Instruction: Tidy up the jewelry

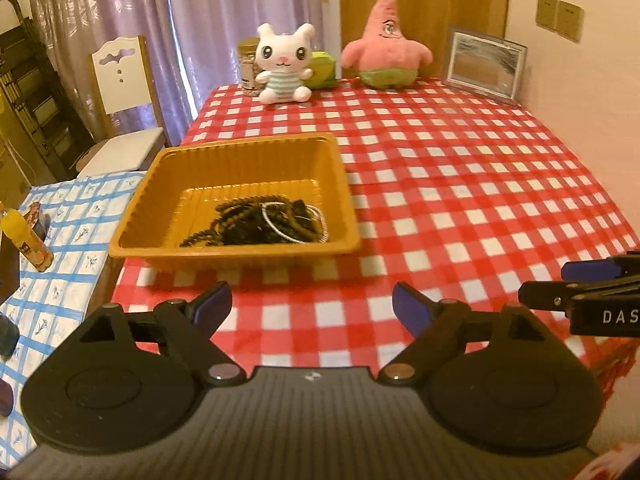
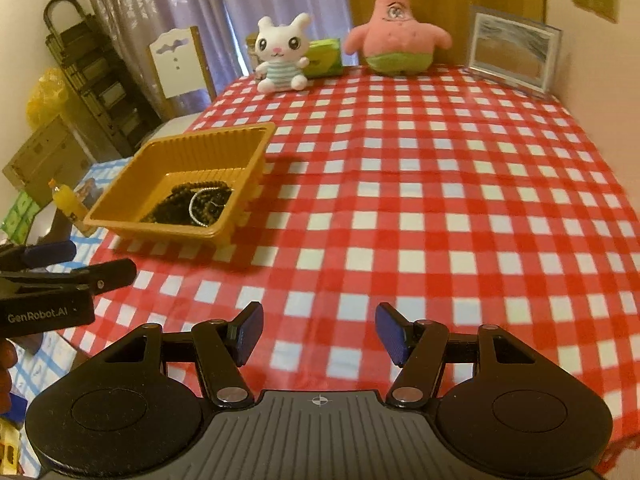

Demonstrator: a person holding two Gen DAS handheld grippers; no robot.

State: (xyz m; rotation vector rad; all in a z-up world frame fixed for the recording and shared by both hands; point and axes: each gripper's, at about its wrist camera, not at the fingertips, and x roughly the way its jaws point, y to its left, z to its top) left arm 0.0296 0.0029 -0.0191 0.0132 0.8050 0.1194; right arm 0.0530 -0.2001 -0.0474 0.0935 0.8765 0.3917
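Both grippers are hanging empty over the near table edge: the left gripper [image 1: 312, 306] spread wide, the right gripper [image 2: 319, 334] parted, nothing between either's jaws. The jewelry [image 1: 260, 222] is lying heaped in the tray [image 1: 240, 152], so sorting looks finished or nearly so; any next move would call for reaching back into the tray. Checked cloth [image 2: 440, 200] is covering the table; plush toys [image 2: 280, 56] are sitting before curtains [image 1: 200, 12].

Each gripper is matte black: a ribbed grey-black centre plate flanked by two round discs, with jointed link arms pinned by silver rivets. The left gripper [image 1: 312, 308] and right gripper [image 2: 319, 334] both end in blue rubber-faced fingers [image 1: 410, 310]. White lettering marks the casings: "GenRobot.AI" at 9 o'clock in the right view, "DAS" at 3 o'clock in the left view.
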